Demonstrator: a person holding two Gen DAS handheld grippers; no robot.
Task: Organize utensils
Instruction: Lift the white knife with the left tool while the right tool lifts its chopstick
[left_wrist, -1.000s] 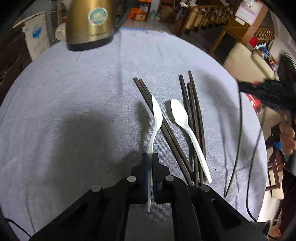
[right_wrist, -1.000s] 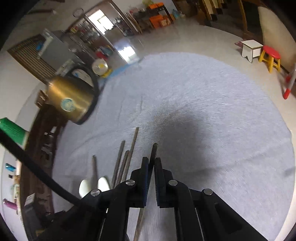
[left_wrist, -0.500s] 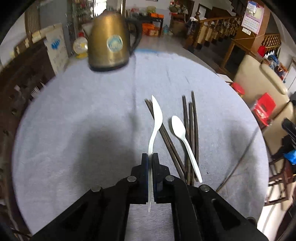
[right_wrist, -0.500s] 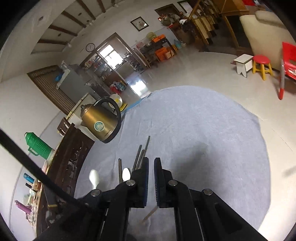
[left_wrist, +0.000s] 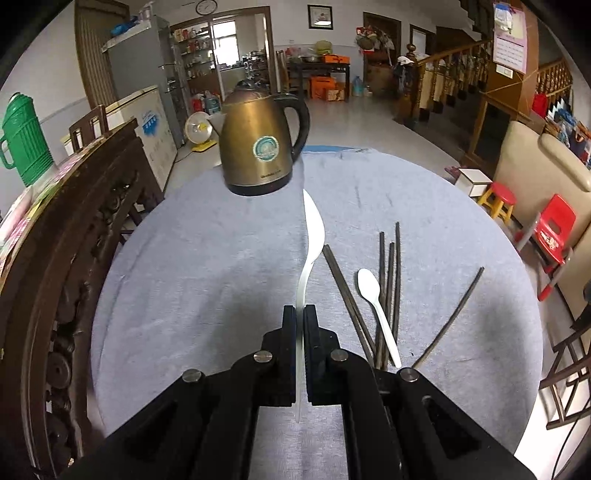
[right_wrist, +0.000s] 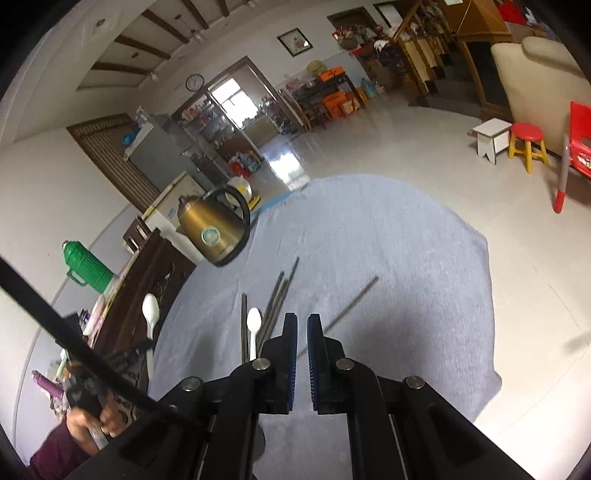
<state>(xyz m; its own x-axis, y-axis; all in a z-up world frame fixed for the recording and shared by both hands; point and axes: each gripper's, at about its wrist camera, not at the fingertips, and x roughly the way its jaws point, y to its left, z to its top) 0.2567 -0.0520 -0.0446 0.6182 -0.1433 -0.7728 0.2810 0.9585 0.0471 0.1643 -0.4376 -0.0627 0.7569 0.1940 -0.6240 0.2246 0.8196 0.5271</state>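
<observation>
My left gripper (left_wrist: 300, 312) is shut on the handle of a white plastic spoon (left_wrist: 312, 236) and holds it above the grey tablecloth (left_wrist: 207, 258). A second white spoon (left_wrist: 373, 295) lies among several dark chopsticks (left_wrist: 389, 280) to the right. One lone chopstick (left_wrist: 456, 314) lies apart, further right. My right gripper (right_wrist: 301, 321) is raised above the table, jaws slightly apart, holding nothing. The right wrist view shows the lying spoon (right_wrist: 253, 328), the chopsticks (right_wrist: 277, 299), the lone chopstick (right_wrist: 351, 302) and the held spoon (right_wrist: 150, 314).
A brass kettle (left_wrist: 258, 147) stands at the far edge of the round table. A dark carved wooden cabinet (left_wrist: 55, 240) borders the left side, with a green thermos (left_wrist: 22, 133) on it. Red stools and a chair (left_wrist: 554, 225) stand on the floor to the right.
Both grippers have risen away from the table. The left one lifted the white spoon. The right one let go of a chopstick, which now lies alone on the cloth.
</observation>
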